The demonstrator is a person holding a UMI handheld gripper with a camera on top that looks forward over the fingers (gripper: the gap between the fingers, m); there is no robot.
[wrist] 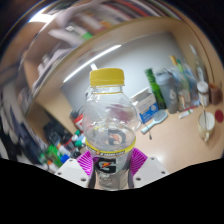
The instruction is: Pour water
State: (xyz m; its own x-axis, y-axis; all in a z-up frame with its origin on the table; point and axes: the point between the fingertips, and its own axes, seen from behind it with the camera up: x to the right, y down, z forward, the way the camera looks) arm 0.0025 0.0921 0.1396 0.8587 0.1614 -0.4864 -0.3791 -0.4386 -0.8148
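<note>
one view only, from the gripper: the fingers (108, 172) are clamped on a clear bottle (106, 125), pads pressing its labelled lower body, holding it upright and lifted, with a cluttered desk (180, 118) well beyond. its yellow cap (106, 76) looks screwed on, so tipping now would likely pour nothing. water level inside is hard to tell. thin plastic could buckle or slip under the squeeze.

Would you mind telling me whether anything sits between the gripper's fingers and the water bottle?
Nothing visible does. The clear bottle with its yellow cap stands right between the gripper fingers, the purple pads against its lower sides. No cup or other pouring target is identifiable.
</note>
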